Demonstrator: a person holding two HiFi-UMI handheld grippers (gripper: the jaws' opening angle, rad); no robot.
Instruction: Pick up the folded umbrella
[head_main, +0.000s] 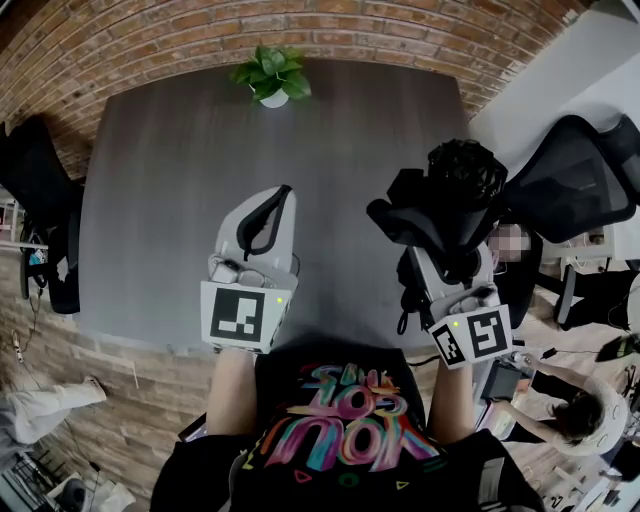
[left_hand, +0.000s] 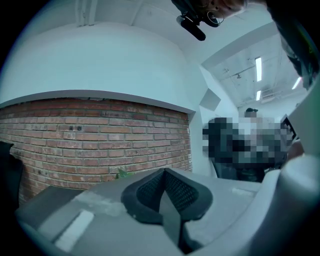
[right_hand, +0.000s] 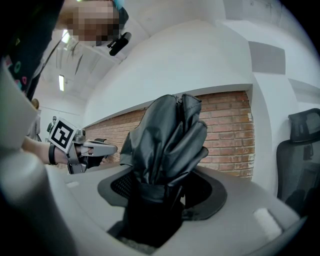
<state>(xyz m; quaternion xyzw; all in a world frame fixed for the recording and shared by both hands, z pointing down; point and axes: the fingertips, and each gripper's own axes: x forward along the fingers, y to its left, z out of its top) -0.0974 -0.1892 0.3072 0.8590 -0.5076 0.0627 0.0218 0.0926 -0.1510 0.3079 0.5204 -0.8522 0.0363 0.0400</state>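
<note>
The folded black umbrella (head_main: 448, 205) is lifted off the grey table (head_main: 180, 200), and my right gripper (head_main: 440, 245) is shut on it near the table's right edge. In the right gripper view the umbrella (right_hand: 167, 142) stands up between the dark pads, its gathered fabric filling the gap and hiding the fingertips. My left gripper (head_main: 265, 220) hovers over the table's near middle, shut with nothing in it. In the left gripper view its black pads (left_hand: 150, 192) meet along a seam. From the right gripper view the left gripper (right_hand: 87, 149) shows at the left.
A small potted plant (head_main: 272, 78) stands at the table's far edge by the brick wall (head_main: 300, 25). Black office chairs stand to the right (head_main: 570, 175) and left (head_main: 35, 200) of the table. People are at the lower right.
</note>
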